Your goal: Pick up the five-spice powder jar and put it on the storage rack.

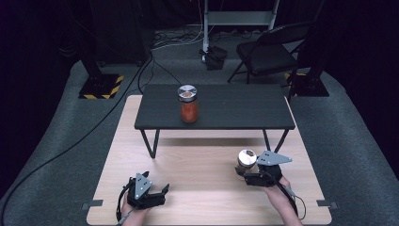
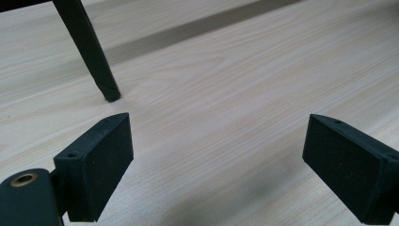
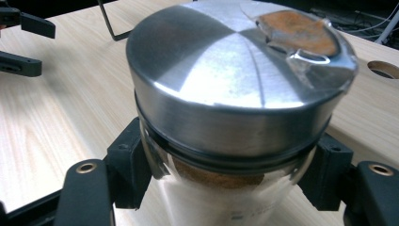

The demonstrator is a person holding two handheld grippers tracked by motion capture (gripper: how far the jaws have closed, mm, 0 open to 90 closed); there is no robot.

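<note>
Dark walls and grey carpet surround a pale wooden board [image 1: 207,188] on the floor, with a low black table [image 1: 235,110] standing at its far half. On that table stands a jar of orange-red contents [image 1: 188,104] under a metal lid.

Near the board's right front, the right gripper [image 1: 249,175] clamps a second jar [image 1: 246,160]. In the right gripper view its two black jaws press against the glass on either side, just under the brushed-metal lid [image 3: 235,80], and brownish contents show through the glass. A clear patch in the lid shows something rust-coloured beneath. The jar stands upright in the grip; whether its base touches the board cannot be told.

At the board's left front, the left gripper [image 1: 149,194] holds nothing. In the left gripper view its jaws stand wide apart over bare wood, with one black table leg [image 2: 91,52] planted on the board just beyond them.
</note>
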